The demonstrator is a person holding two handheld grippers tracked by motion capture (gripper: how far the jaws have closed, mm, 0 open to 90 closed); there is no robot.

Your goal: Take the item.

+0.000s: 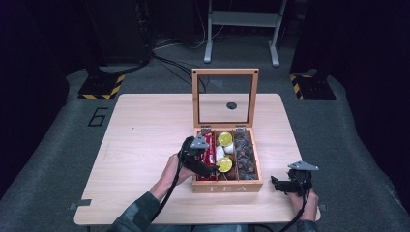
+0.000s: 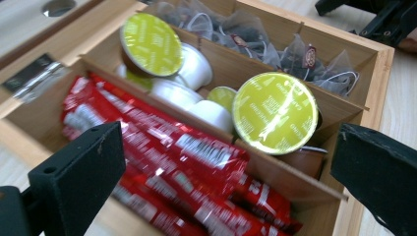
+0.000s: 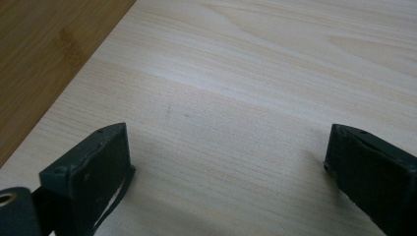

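A wooden tea box [image 1: 227, 186] stands open at the middle of the table [image 1: 145, 130], its glass lid [image 1: 225, 72] upright. Its left compartment holds red sachets [image 1: 209, 150] [image 2: 162, 162], the middle one green-lidded capsules [image 1: 224, 139] [image 2: 274, 112], and the right one tea bags [image 1: 245, 154] [image 2: 305, 59]. My left gripper [image 1: 209, 169] [image 2: 226, 182] hangs open over the front of the box, its jaws wide apart above the sachets and the nearest capsule, holding nothing. My right gripper [image 1: 276, 183] [image 3: 226, 172] is open low over bare table [image 3: 246, 98] right of the box, whose wall [image 3: 44, 49] is close by.
A small round hole [image 1: 231, 105] in the tabletop shows through the glass lid. Beyond the table, a metal stand [image 1: 241, 19] and yellow-black floor markers [image 1: 101, 87] sit on the grey floor. The right gripper [image 2: 378, 19] appears past the box's far corner.
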